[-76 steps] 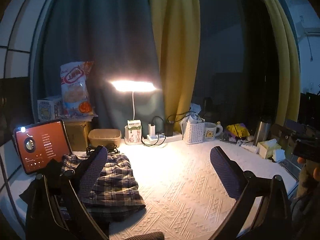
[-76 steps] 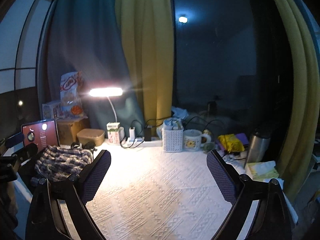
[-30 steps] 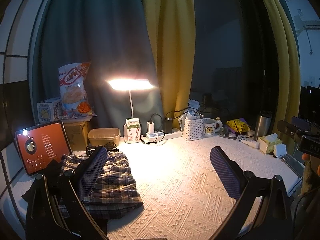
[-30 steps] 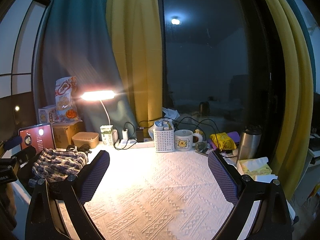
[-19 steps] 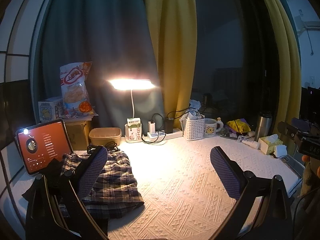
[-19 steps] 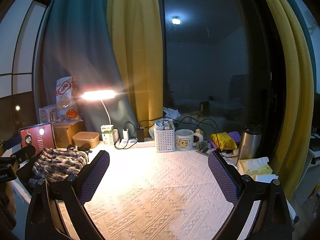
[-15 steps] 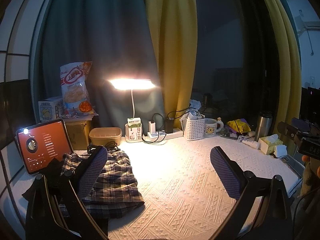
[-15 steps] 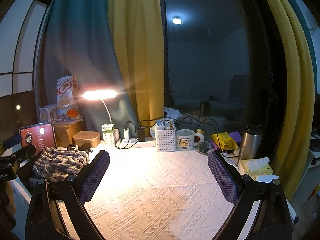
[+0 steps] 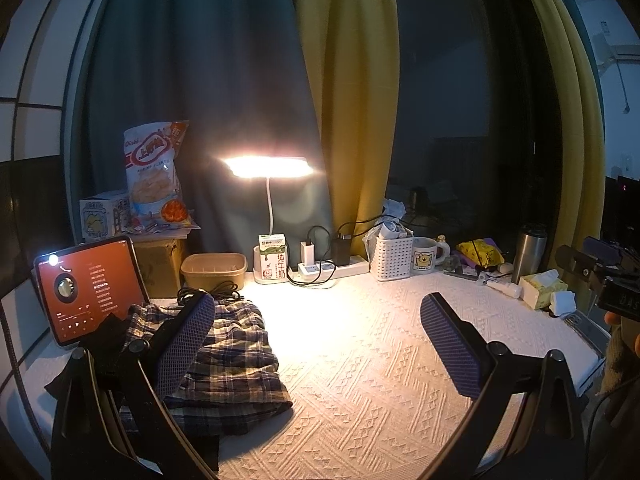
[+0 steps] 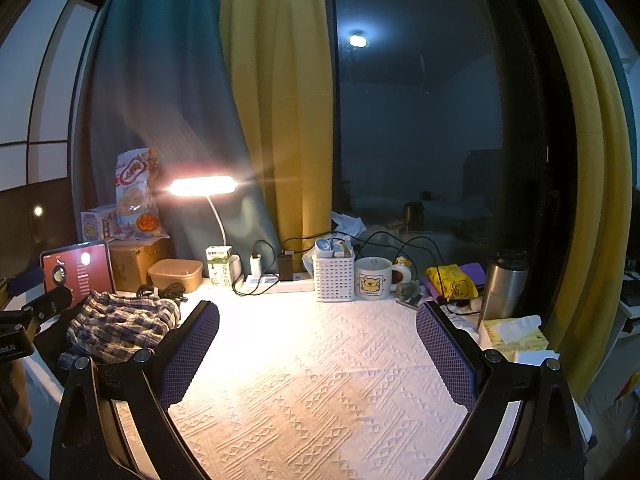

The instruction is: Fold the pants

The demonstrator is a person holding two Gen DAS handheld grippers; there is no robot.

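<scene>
The plaid pants (image 9: 228, 356) lie in a folded heap on the left part of the white textured table cover (image 9: 360, 380). They also show at the left in the right wrist view (image 10: 120, 328). My left gripper (image 9: 316, 340) is open and empty, held above the table with its left finger over the pants. My right gripper (image 10: 318, 350) is open and empty, above the bare middle of the cover, well to the right of the pants.
A lit tablet (image 9: 88, 288) leans behind the pants. A desk lamp (image 9: 268, 168), milk carton (image 9: 272, 258), power strip (image 9: 332, 268), white basket (image 9: 392, 258), mug (image 9: 426, 256), steel flask (image 9: 530, 248) and tissue box (image 9: 544, 290) line the back and right edge.
Both grippers have drifted only slightly and stay open and empty. The pants have not moved.
</scene>
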